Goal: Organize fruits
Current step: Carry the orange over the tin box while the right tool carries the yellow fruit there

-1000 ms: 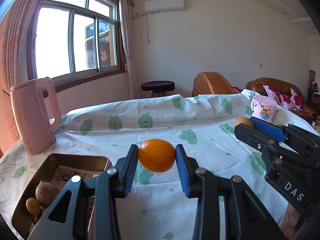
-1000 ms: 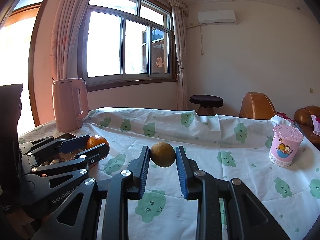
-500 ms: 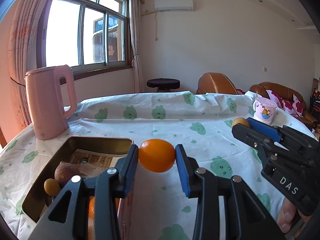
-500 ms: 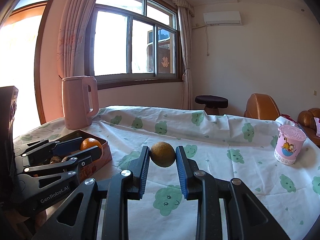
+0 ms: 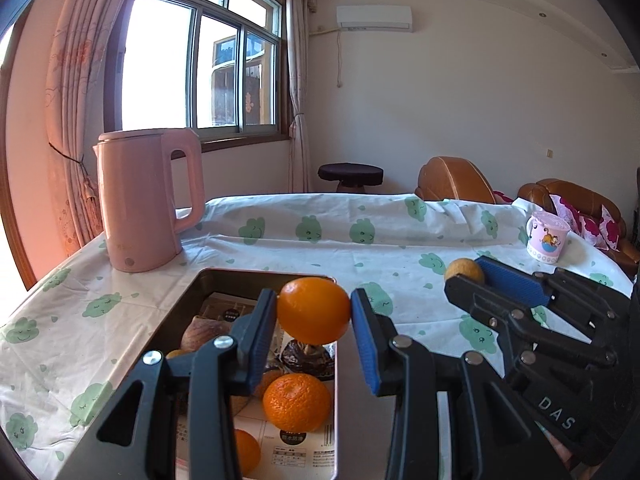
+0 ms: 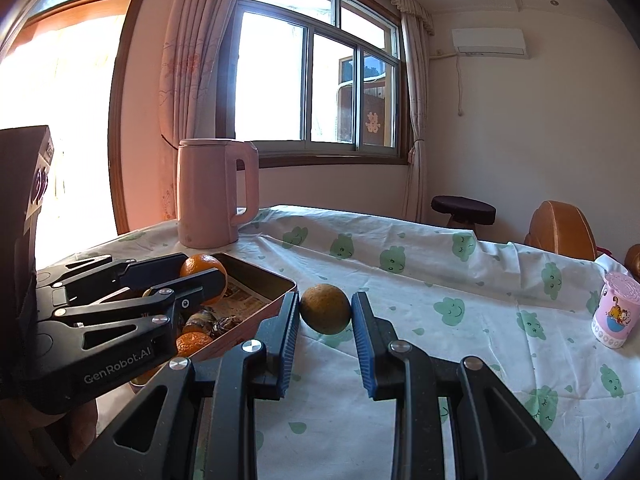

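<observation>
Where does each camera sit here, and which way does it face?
Left wrist: rides the left tool, looking along its fingers over the open metal tin; it grips a bright orange fruit; the right tool shows alongside.
Right wrist: rides the right tool, facing the window; it grips a dull yellow-brown fruit; the left tool shows alongside.
Shared: pink kettle, tin, cartoon cup.

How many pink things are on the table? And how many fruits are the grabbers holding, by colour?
Pink things: 2, the kettle and the cup
Orange fruit: 1, held in the left gripper
Yellow-brown fruit: 1, held in the right gripper
Total: 4
</observation>
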A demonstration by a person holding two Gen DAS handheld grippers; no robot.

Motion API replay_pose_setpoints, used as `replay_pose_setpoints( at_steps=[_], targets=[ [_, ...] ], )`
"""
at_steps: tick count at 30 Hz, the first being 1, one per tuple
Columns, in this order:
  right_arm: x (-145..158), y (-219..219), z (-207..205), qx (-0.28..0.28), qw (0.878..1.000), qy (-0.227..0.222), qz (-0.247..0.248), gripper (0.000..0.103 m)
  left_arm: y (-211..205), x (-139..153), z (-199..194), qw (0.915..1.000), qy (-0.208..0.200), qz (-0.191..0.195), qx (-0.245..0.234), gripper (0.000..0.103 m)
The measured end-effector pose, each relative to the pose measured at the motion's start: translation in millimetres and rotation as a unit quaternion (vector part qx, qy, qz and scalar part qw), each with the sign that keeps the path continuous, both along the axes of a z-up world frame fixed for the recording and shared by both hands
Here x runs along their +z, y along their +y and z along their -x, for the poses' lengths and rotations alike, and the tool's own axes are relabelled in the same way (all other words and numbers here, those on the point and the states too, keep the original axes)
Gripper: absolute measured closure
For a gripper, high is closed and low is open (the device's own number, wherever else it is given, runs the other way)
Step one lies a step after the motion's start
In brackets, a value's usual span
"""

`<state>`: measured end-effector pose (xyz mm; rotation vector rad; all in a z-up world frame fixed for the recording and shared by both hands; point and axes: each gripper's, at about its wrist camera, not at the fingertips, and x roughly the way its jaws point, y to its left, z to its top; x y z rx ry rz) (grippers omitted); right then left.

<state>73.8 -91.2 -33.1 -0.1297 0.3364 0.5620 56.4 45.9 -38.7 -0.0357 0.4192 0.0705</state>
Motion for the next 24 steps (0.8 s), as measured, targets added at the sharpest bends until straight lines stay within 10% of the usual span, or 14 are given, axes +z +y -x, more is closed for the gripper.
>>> replay_pose_setpoints(
  at_steps=[24],
  targets=[
    [8.9,62.0,2.2,0.053,0.998,-0.004,0.013,0.074,49.4,-4.6,9.5,0.9984,0.02,0.004,0.052,0.063]
  ],
)
